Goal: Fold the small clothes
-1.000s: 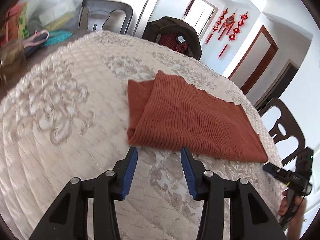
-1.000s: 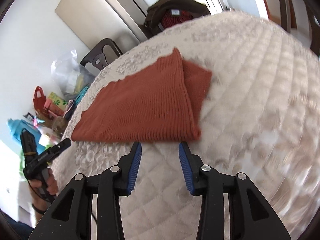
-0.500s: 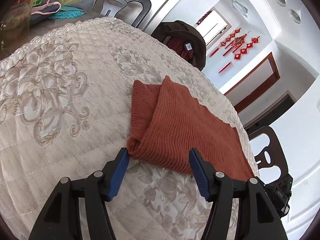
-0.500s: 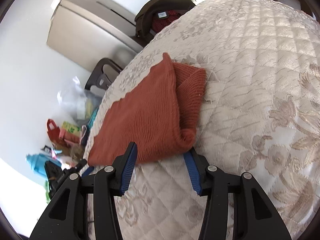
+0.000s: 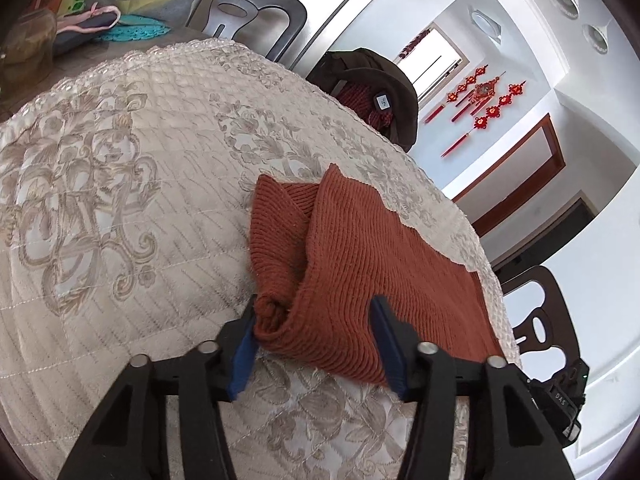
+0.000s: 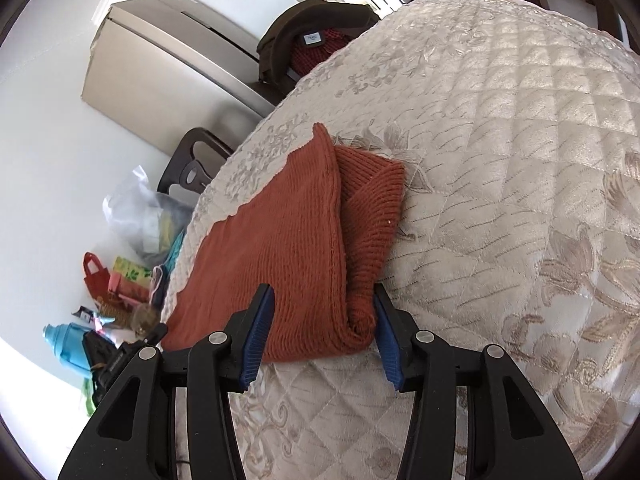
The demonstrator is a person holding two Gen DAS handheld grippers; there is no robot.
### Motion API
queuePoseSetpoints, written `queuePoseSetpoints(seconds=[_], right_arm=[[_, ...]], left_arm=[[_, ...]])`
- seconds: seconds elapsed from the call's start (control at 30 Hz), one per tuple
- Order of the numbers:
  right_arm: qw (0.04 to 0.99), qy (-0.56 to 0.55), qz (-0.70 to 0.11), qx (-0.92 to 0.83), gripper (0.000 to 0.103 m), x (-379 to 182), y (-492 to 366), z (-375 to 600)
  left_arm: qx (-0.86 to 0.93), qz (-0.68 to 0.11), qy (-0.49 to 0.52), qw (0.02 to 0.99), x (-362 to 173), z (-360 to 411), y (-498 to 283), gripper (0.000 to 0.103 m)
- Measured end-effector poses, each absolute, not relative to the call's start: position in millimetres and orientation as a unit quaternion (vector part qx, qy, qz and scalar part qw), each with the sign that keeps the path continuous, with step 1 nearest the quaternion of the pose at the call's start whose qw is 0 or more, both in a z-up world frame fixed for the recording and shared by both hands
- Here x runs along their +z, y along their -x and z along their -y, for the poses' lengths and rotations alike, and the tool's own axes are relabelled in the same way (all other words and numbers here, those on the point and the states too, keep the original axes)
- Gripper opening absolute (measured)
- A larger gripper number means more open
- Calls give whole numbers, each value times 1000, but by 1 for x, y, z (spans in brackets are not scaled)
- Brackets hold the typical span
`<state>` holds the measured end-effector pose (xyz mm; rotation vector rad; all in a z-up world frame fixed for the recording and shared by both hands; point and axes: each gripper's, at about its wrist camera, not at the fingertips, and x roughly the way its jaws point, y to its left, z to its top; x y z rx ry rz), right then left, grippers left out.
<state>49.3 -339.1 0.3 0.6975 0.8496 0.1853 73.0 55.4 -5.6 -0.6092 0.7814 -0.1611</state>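
A rust-orange knitted garment (image 5: 360, 264) lies folded on the quilted cream tablecloth (image 5: 120, 208). My left gripper (image 5: 316, 336) is open, its blue pads straddling the garment's near left corner, which bunches up against the left pad. My right gripper (image 6: 320, 336) is open too and straddles the near right corner of the same garment (image 6: 288, 248), with the folded edge pressed against its right pad. Neither gripper has closed on the cloth. The other gripper's black body (image 5: 560, 404) shows at the left wrist view's right edge.
Dark chairs (image 5: 248, 8) stand around the table, one with a brown bag (image 5: 372, 84) on it. Bags and clutter (image 6: 132, 264) sit beyond the table's far end, next to a blue bottle (image 6: 64, 344). The tablecloth (image 6: 520, 160) stretches wide to the right.
Both grippers have moved forward from short of the garment's near edge until their open jaws straddle its two near corners. The corners have bunched up slightly.
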Motion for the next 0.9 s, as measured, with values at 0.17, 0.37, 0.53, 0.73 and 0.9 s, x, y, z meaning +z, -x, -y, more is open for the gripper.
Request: queuePoseSetpoints(seconds=[0.17,0.37,0.53,0.73,0.9], right_arm=[[854,-309,-411,83,33,1,-56,337],[851,-312,-413,88,18,0,-57,341],[853,-313,-404,109,17,14,-49,340],[852,-306,-405,125,16,28,-30,336],[845,-302,-425,121,16,22,-4,334]], left_arm=[[-70,-376,285,879,-7,-56,-78,27],[-90,-367,294,878,-4,-64,-74,20],[-112,-355,301,878,7,-71,-63,19],[-139,-346,289,882,17,-72,-32,19],[-143,-356,279,880,12,-71,-6,19]])
